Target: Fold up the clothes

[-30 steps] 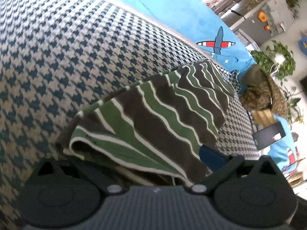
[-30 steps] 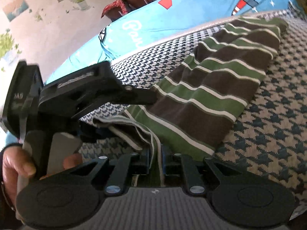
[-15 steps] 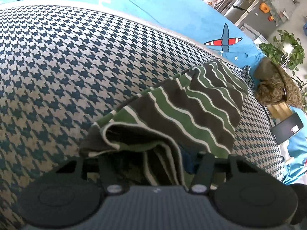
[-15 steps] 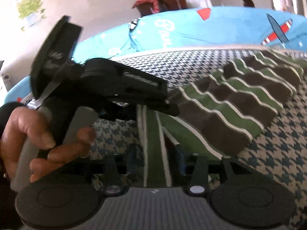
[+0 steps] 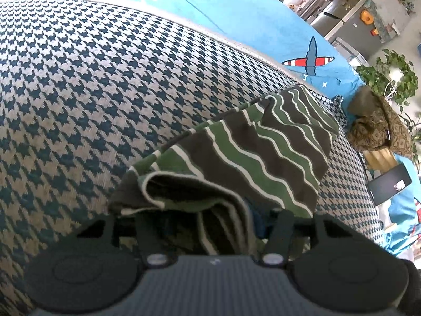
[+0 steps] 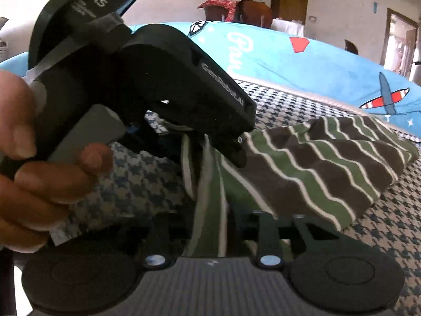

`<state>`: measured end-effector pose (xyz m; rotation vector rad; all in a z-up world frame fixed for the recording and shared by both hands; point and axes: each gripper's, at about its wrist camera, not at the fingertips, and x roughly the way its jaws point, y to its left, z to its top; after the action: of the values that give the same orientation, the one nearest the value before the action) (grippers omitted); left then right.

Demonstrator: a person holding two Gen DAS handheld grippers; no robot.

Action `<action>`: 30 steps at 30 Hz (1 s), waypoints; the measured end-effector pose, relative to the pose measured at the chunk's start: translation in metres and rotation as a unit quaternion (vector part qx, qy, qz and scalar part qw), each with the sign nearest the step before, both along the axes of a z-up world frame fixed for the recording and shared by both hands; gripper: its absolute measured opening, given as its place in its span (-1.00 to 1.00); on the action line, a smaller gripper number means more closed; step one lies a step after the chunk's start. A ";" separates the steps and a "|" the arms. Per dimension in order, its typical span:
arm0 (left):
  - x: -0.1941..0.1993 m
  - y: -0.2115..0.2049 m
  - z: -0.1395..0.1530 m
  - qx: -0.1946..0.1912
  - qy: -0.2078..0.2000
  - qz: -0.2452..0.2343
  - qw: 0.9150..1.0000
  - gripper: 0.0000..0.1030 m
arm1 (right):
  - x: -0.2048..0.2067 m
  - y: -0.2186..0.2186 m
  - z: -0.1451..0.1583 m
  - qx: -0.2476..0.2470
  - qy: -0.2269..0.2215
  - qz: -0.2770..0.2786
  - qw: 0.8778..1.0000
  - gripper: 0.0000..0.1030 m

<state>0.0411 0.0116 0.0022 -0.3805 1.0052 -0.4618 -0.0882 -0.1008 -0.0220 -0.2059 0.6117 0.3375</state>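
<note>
A green and brown striped garment lies on the houndstooth cover, its near edge bunched and lifted. In the left wrist view that bunched edge sits between the fingers of my left gripper, which is shut on it. The right wrist view shows the left gripper held by a hand, with folds of the garment hanging from its jaws. My right gripper is shut on the same edge just below, and the cloth runs up between its fingers. The garment's far end still rests flat.
A blue sheet with aeroplane prints borders the cover at the back. A brown patterned bundle, a dark flat device and potted plants stand off the right end. A wooden door is across the room.
The left gripper's jaws went from wide open to shut on the garment's near edge. Both grippers have raised that edge, and the garment has bunched up toward its far end.
</note>
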 end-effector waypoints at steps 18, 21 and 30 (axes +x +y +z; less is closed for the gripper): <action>0.007 -0.008 0.000 0.028 -0.015 0.017 0.999 -0.36 | 0.008 -0.019 0.006 0.065 0.026 -0.001 0.998 -0.78; 0.004 -0.007 0.002 0.041 -0.020 0.023 0.999 -0.58 | 0.010 -0.021 0.007 0.077 0.030 0.002 0.997 -0.79; -0.006 -0.002 0.016 0.073 -0.045 0.031 0.996 -0.66 | 0.016 -0.020 0.015 0.110 0.037 0.013 0.993 -0.80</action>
<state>0.0349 0.0097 0.0184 -0.2561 0.9317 -0.3442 -0.0724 -0.1204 -0.0065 0.0104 0.6409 0.4366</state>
